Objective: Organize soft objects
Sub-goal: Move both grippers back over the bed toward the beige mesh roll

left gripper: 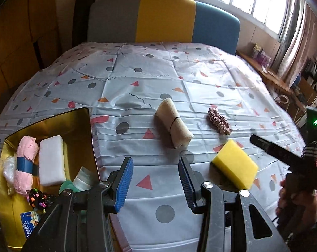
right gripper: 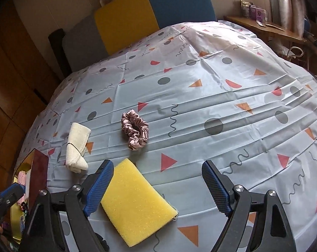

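The right claw (right gripper: 158, 185) is hanging over the yellow sponge (right gripper: 135, 203) with its jaws standing wide apart and nothing clamped. The sponge is lying flat on the patterned cloth (right gripper: 200, 96) over the bed, at the near edge, with its left edge just beside the left pad and a broad gap to the right pad. The left claw (left gripper: 156, 182) is also apart, about half open and empty, hovering over bare cloth just right of the gold tray (left gripper: 82, 117).

To take the sponge well, I judge the right claw should be shifting left so the block sits midway between the pads, then lowering until the pads are straddling its two long sides. A gentle squeeze should do, since the foam will probably be giving way and could bulge or slip if pinched at a corner.

In the right wrist view the sponge's long axis is running from far left to near right, one short end pointing toward the cream rolled cloth (right gripper: 77, 148) and the other toward the near edge. Rolling the wrist to square the pads with it should help.

The pink scrunchie (right gripper: 135, 132) is lying farther off, well apart. The tray, at the near left, is already holding a pink towel roll (left gripper: 25, 166) and a white foam block (left gripper: 51, 160).
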`<state>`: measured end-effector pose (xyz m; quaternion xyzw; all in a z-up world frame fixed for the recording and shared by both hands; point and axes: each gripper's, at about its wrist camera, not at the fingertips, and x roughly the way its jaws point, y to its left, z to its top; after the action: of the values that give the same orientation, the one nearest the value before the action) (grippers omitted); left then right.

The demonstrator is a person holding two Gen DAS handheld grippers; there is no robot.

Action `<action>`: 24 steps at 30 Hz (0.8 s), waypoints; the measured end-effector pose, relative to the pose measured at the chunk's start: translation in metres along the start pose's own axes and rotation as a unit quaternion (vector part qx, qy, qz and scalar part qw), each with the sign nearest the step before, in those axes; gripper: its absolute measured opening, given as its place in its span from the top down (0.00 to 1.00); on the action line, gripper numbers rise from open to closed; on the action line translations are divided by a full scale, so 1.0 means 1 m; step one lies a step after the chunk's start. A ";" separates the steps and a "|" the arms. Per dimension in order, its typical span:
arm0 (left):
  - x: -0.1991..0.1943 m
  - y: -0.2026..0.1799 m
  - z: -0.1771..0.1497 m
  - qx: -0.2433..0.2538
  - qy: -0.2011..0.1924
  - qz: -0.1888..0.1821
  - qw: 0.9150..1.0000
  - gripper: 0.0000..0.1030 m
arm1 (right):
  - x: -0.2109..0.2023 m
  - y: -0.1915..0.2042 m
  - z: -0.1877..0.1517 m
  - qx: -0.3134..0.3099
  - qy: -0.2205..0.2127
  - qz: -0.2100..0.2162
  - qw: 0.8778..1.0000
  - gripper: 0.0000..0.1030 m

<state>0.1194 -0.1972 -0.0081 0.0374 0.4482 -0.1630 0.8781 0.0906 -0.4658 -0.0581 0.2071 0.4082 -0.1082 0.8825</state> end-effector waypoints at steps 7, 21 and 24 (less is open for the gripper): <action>0.015 -0.013 -0.001 0.020 0.013 0.015 1.000 0.56 | -0.008 0.001 0.003 -0.002 -0.013 0.002 1.000 0.15; 0.037 -0.034 0.015 0.026 0.023 0.007 0.999 0.56 | -0.009 -0.008 0.007 0.023 -0.013 0.005 1.000 0.14; 0.045 -0.029 0.018 0.006 0.038 -0.014 0.999 0.56 | -0.008 -0.009 0.007 0.027 -0.011 0.003 1.000 0.13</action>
<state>0.1484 -0.2400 -0.0316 0.0426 0.4809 -0.1767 0.8577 0.0867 -0.4771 -0.0500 0.2308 0.3949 -0.1185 0.8813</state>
